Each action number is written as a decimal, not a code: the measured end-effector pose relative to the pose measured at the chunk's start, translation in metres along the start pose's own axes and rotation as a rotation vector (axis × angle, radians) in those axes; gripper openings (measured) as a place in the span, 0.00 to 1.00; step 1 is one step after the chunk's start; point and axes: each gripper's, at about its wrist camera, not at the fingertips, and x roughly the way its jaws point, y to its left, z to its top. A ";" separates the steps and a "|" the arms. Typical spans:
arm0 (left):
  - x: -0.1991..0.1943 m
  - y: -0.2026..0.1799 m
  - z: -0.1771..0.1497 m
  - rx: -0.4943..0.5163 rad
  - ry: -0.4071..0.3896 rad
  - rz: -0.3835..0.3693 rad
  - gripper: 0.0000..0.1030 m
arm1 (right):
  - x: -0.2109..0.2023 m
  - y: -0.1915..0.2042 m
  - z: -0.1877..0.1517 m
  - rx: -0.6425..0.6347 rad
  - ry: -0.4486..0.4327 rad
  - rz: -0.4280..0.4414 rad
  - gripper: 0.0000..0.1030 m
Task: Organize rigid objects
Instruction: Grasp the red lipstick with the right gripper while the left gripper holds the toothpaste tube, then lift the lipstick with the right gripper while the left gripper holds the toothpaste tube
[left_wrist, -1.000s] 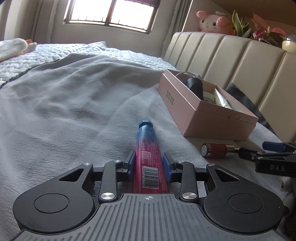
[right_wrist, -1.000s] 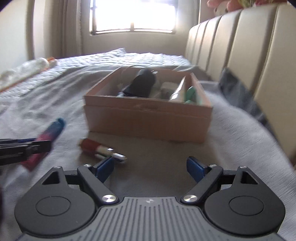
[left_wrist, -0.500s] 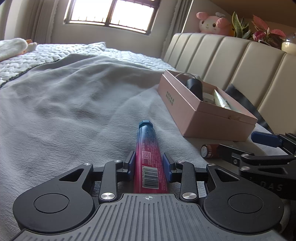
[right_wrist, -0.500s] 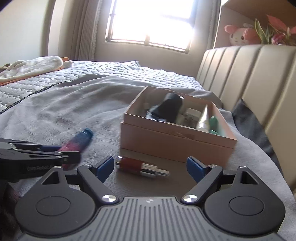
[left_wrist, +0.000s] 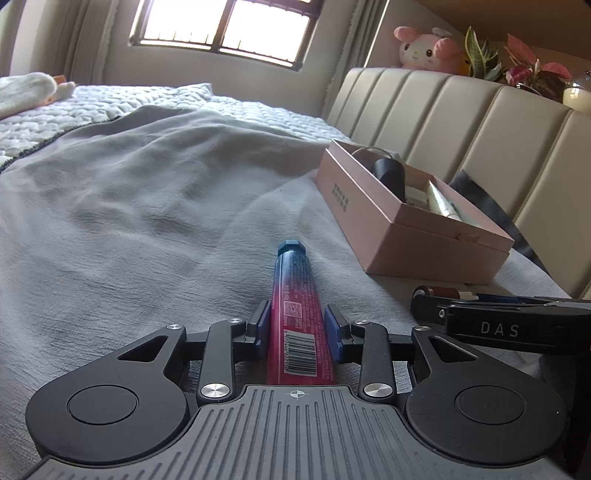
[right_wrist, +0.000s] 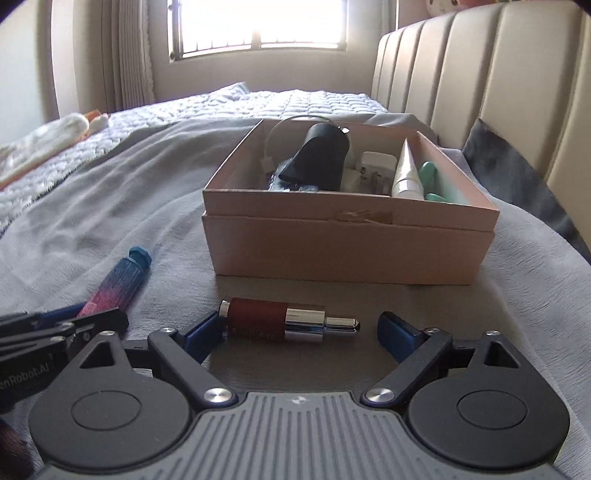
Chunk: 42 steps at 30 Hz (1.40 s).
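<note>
The left gripper (left_wrist: 298, 334) is gripping a red-to-blue gradient squeeze tube with a blue hexagonal cap (left_wrist: 295, 306), its blue pads (left_wrist: 258, 328) pressing against both sides of the tube near the barcoded end. The tube is lying flat on the grey wrinkled blanket (left_wrist: 147, 221), cap pointing away from the gripper.

The right gripper (right_wrist: 295, 332) is sitting low over the blanket with its jaws spread wide. A dark red cylindrical lipstick-style tube with a chrome tip (right_wrist: 284, 321) is lying crosswise between the two blue fingertips (right_wrist: 397, 332). The red end is just beside the left-hand finger; the chrome tip is apart from the right-hand finger. Whether the left-hand finger is touching the tube cannot be determined.

An open pink cardboard box (right_wrist: 347, 251) is resting on the blanket just beyond the lipstick-style tube, near the beige padded headboard (left_wrist: 461, 122). The box is containing a black cylindrical object (right_wrist: 319, 162), a white plug-shaped adapter (right_wrist: 373, 170), a white tapered tube (right_wrist: 406, 170) and a mint-green item (right_wrist: 430, 181).

In the left wrist view, the right gripper is appearing at the lower right, beside the lipstick-style tube. In the right wrist view, the left gripper is appearing at the left edge, holding the gradient tube.
</note>
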 end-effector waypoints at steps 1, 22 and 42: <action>0.000 0.000 0.000 0.001 0.000 0.000 0.34 | -0.002 -0.001 0.000 -0.003 -0.003 0.007 0.77; 0.002 -0.018 0.000 0.091 0.017 0.079 0.34 | -0.035 -0.046 -0.033 -0.048 -0.080 -0.015 0.76; 0.034 -0.024 0.028 0.118 0.106 0.126 0.32 | -0.030 -0.057 -0.035 0.028 -0.061 0.037 0.79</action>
